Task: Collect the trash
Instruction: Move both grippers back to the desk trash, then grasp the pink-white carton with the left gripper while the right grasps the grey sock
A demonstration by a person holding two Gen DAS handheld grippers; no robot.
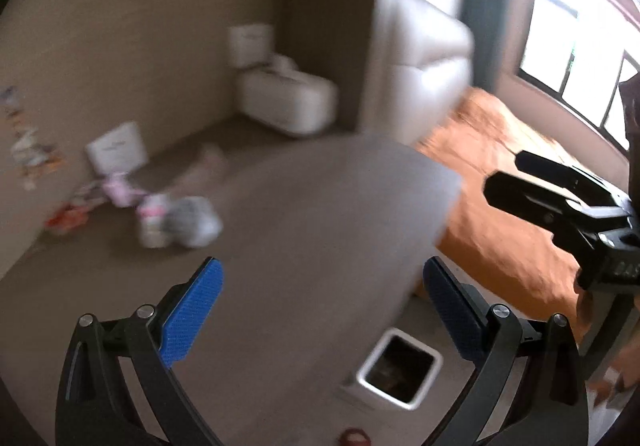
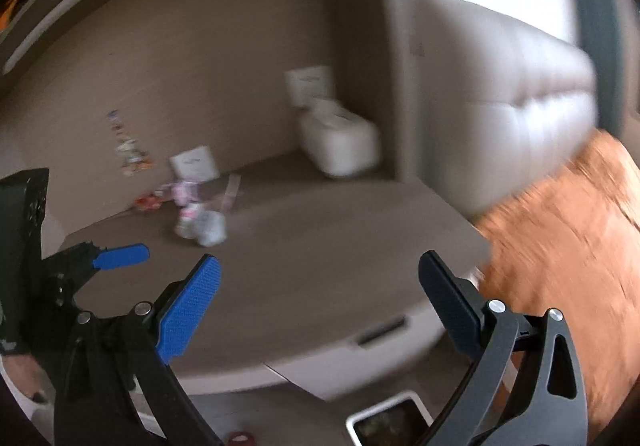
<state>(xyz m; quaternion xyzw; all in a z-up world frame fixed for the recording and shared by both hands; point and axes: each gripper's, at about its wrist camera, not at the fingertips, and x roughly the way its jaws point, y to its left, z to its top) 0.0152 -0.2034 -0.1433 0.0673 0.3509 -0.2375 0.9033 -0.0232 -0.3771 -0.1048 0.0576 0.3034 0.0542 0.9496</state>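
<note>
Both views are blurred. A heap of trash lies on a grey-brown table (image 1: 320, 213): a crumpled white wrapper (image 1: 194, 221), a pink-and-white carton (image 1: 154, 221), a red wrapper (image 1: 64, 215). The heap also shows in the right wrist view (image 2: 200, 221). A white-rimmed bin (image 1: 400, 366) stands on the floor below the table edge, also in the right wrist view (image 2: 390, 424). My left gripper (image 1: 324, 286) is open and empty above the table. My right gripper (image 2: 320, 278) is open and empty; it shows in the left wrist view (image 1: 508, 181).
A white card (image 1: 118, 149) leans on the wall behind the heap. A white appliance (image 1: 288, 97) sits in the far corner. A pale padded headboard (image 1: 428, 65) and an orange bedspread (image 1: 500, 213) lie to the right. A window (image 1: 576, 57) is at far right.
</note>
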